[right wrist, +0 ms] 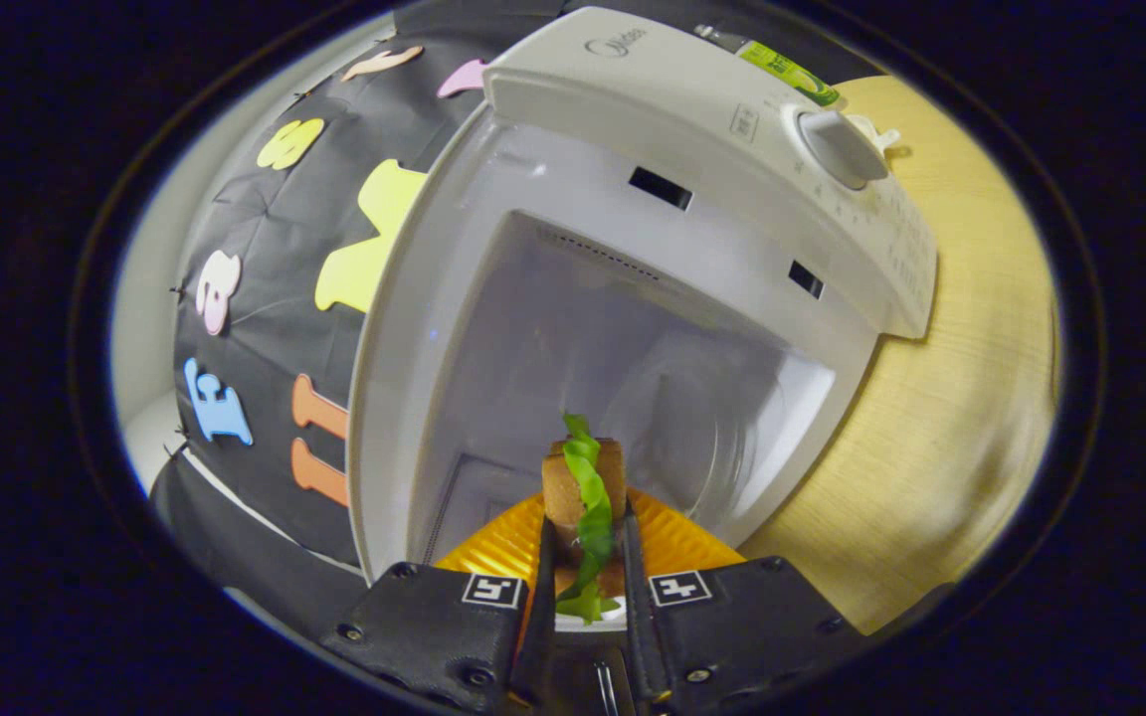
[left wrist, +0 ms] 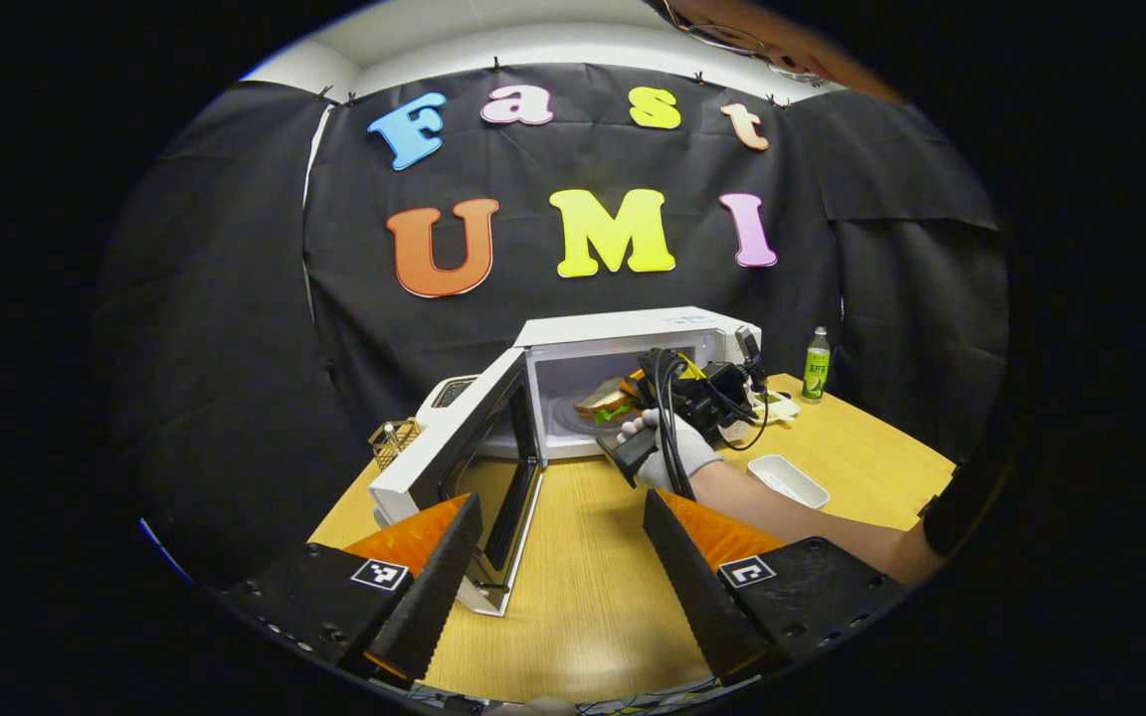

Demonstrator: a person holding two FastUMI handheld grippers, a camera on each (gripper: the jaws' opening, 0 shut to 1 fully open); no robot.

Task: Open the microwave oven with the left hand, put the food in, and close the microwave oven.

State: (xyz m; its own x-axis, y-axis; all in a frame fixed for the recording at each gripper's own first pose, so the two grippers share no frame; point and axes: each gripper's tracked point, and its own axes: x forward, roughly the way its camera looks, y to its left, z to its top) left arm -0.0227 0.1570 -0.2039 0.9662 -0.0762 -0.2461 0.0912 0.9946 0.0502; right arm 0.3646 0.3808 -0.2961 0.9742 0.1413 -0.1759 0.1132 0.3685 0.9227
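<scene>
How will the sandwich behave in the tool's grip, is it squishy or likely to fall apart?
The sandwich is probably soft: it sits pinched narrow within the right tool. Its lettuce hangs loose past the bread, so layers may slide if released abruptly. It looks light, so setting it on the microwave's glass plate should need little force.

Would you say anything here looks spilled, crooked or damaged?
Nothing stands out. The microwave sits on the table with its door swung open, and the right gripper holds the sandwich at the opening. The bottle stands upright.
</scene>
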